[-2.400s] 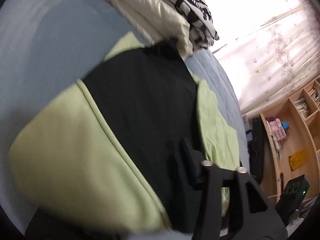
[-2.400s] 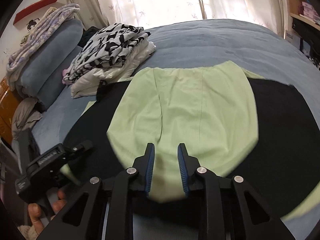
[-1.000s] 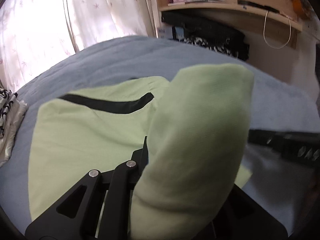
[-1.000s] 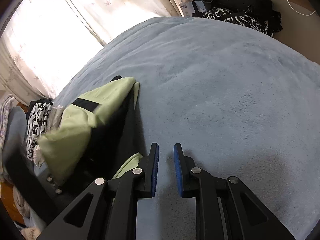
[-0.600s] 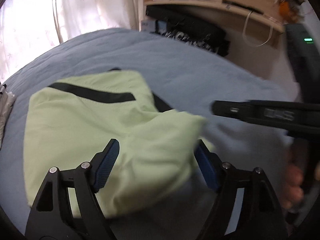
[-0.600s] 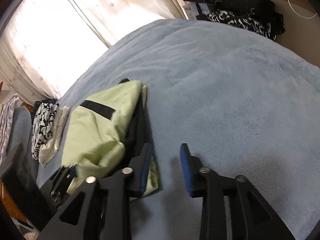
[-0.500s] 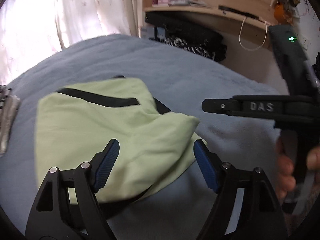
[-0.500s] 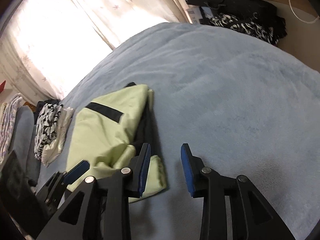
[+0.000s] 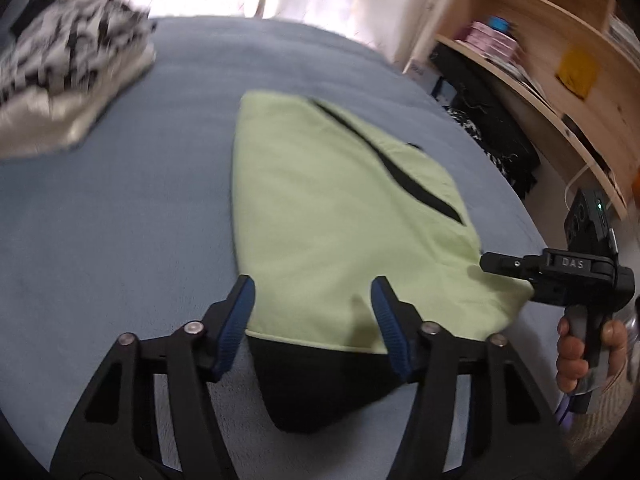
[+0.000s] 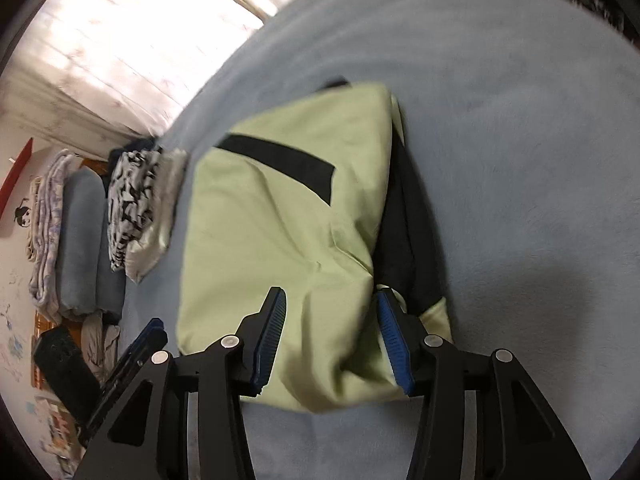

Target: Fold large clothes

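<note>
A folded pale-green and black fabric garment (image 9: 340, 216) lies mid-bed on the blue-grey fleece blanket (image 9: 120, 220), both the left gripper (image 9: 312, 312) and right gripper (image 10: 332, 332) spread, just adjusting and pinching nothing, so a careless pass could snag and undo the loose near fold.

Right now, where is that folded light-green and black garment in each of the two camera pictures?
Left wrist view: the folded light-green and black garment lies centre, running away from the camera.
Right wrist view: it fills the middle.
Shared landmark: the black-and-white patterned clothes pile, left of the garment in both.
</note>
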Demonstrator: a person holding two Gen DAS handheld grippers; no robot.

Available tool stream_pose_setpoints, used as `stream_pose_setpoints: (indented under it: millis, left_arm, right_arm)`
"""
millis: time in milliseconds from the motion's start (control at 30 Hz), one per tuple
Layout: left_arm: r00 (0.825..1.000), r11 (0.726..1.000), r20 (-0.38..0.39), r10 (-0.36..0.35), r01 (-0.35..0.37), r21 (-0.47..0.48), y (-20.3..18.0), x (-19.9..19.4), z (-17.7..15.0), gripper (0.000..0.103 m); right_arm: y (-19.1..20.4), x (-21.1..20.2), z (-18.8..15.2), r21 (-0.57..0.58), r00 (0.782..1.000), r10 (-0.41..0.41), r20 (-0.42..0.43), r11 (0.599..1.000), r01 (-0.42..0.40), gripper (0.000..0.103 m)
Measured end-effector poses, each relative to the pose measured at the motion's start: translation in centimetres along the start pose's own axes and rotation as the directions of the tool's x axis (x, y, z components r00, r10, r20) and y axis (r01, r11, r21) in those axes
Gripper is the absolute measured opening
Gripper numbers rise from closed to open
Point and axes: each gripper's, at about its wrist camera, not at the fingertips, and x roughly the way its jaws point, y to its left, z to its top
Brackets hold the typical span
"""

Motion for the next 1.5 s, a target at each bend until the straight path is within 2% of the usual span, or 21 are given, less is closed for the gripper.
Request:
stream_pose_setpoints:
  millis: [67,133,167,200,267,367,400,433,533,667,733,767,867,900,1067,1133,1200,1333,1400,1433,1500]
  left_arm:
    - [1.0,1.0,-0.023,0.005,-0.005,-0.021,0.8,1.8,0.0,0.052]
    - [1.0,1.0,-0.014,0.019,-0.019,-0.01,1.0,2.9,0.1,0.052]
    - [1.0,1.0,-0.011,0.02,-0.02,-0.005,0.8,2.8,-0.1,0.052]
    - [1.0,1.0,-0.007,0.017,-0.017,0.0,0.8,2.9,-0.2,0.052]
    - [1.0,1.0,0.001,0.01,-0.01,0.011,0.4,2.6,-0.5,0.052]
    - [1.0,0.999,0.028,-0.007,0.006,0.041,-0.3,2.2,-1.0,0.052]
    - [1.0,0.999,0.029,-0.006,0.005,0.053,-0.5,2.4,-0.9,0.052]
    - [0.999,0.997,0.034,0.018,-0.02,0.079,-0.9,2.9,-1.2,0.052]
    - [0.998,0.993,0.033,0.046,-0.049,0.104,-1.3,3.4,-1.9,0.055]
    - [1.0,0.998,0.007,0.015,-0.015,0.059,-0.4,3.3,-1.5,0.056]
    - [1.0,0.999,-0.016,0.001,0.0,0.038,0.0,3.4,-0.9,0.058]
    - [1.0,0.999,-0.02,-0.006,0.006,0.037,0.0,3.3,-0.7,0.058]
    - [1.0,0.999,-0.009,0.003,-0.002,0.041,0.4,3.4,0.4,0.063]
    - [1.0,0.999,-0.009,0.003,-0.003,0.032,0.6,3.5,0.8,0.065]
    - [0.999,1.0,-0.019,-0.026,0.026,-0.01,1.6,4.9,2.7,0.067]
    - [1.0,1.0,-0.016,-0.017,0.017,-0.016,1.4,5.4,3.4,0.067]
    - [1.0,1.0,-0.013,-0.014,0.014,-0.026,1.4,5.9,3.9,0.067]
    - [1.0,0.999,-0.004,-0.023,0.022,-0.027,1.0,7.4,4.1,0.069]
    - [1.0,1.0,0.011,-0.007,0.007,-0.016,1.0,8.3,3.8,0.078]
    - [1.0,1.0,0.014,-0.005,0.005,-0.026,1.1,8.7,3.7,0.079]
    - [1.0,0.999,0.012,-0.018,0.019,-0.042,1.4,8.8,3.7,0.079]
  right_arm:
    - [0.0,1.2,0.5,0.007,1.0,0.007,-0.029,1.0,-0.007,0.048]
    - [0.3,2.2,0.8,0.0,0.999,-0.001,-0.035,1.0,0.001,0.041]
    - [0.6,2.5,0.9,-0.022,1.0,-0.011,-0.027,1.0,0.01,0.024]
    - [1.0,2.3,0.8,-0.05,1.0,-0.03,-0.002,0.998,0.03,0.014]
    - [1.4,0.8,0.6,-0.085,0.997,-0.002,0.083,0.996,0.009,0.008]
    - [2.3,-2.4,-0.4,-0.146,0.968,-0.001,0.251,0.988,0.038,0.006]
    - [2.2,-3.2,-1.0,-0.154,0.952,-0.028,0.305,0.985,0.078,0.005]
    - [1.9,-3.0,-1.4,-0.15,0.945,-0.064,0.32,0.982,0.117,0.005]
    - [-0.4,-0.4,-2.1,-0.113,0.962,-0.131,0.24,0.98,0.161,0.005]
    - [-1.3,-0.3,-1.9,-0.07,0.973,-0.097,0.211,0.991,0.114,0.005]
    - [-0.6,-1.0,-1.2,-0.073,0.977,-0.094,0.193,0.991,0.11,0.009]
    - [-0.9,-1.7,-1.1,-0.071,0.977,-0.085,0.196,0.992,0.101,0.015]
    - [-0.3,-3.2,0.4,-0.066,0.968,-0.087,0.233,0.992,0.105,0.047]
    - [0.0,-3.5,0.9,-0.067,0.967,-0.094,0.238,0.991,0.113,0.053]
    - [1.0,-1.3,4.6,-0.083,0.976,-0.12,0.182,0.987,0.137,0.053]
    - [1.2,0.8,5.8,-0.088,0.978,-0.166,0.129,0.98,0.178,0.047]
    - [1.6,2.3,6.4,-0.129,0.973,-0.201,0.114,0.968,0.215,0.008]
    - [1.9,-0.5,6.4,-0.147,0.93,-0.207,0.302,0.954,0.26,0.006]
    - [0.8,0.1,6.3,-0.133,0.926,-0.244,0.287,0.948,0.291,0.006]
    - [-0.6,1.3,6.2,-0.111,0.929,-0.28,0.241,0.943,0.313,0.006]
    - [-1.9,1.7,5.6,-0.092,0.942,-0.263,0.209,0.954,0.287,0.006]
